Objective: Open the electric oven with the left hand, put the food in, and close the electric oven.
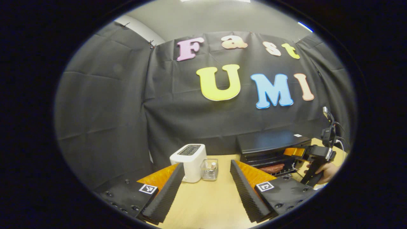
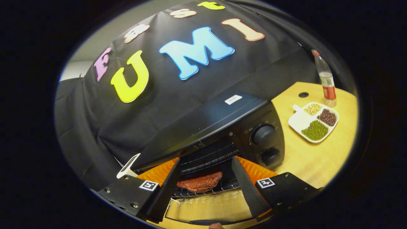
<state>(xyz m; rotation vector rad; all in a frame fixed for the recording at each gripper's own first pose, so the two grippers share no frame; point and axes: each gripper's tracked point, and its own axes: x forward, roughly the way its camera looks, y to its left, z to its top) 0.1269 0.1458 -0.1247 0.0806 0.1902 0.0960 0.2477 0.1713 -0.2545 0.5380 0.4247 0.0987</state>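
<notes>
Left gripper view: the left gripper point(image 1: 206, 194) hangs over the wooden table point(image 1: 210, 203) with its two fingers spread wide and nothing between them. Beyond the fingertips stand a white toaster point(image 1: 189, 162) and, just beside it, a small clear container point(image 1: 210, 169). Well off to the right sits the black electric oven point(image 1: 270, 149), its door down; the food point(image 1: 272, 168), a reddish-brown patty, lies on the rack inside. The right gripper point(image 1: 294, 152), held by a hand point(image 1: 327, 173), is at the oven's mouth, above the patty; whether its fingers are apart cannot be told from here.

Right gripper view: the right gripper point(image 2: 206, 184) points straight into the open oven point(image 2: 222, 127). Its fingers stand apart and hold nothing. The food point(image 2: 199, 182) rests on the wire rack point(image 2: 206, 190), seen between the two fingers and beyond their tips, not touched by either. The lowered oven door point(image 2: 203, 206) lies beneath the fingers. Two knobs point(image 2: 264, 135) sit on the oven's right panel. Farther right on the table are a divided white plate point(image 2: 313, 121) of beans and grains and a bottle point(image 2: 325, 78).
</notes>
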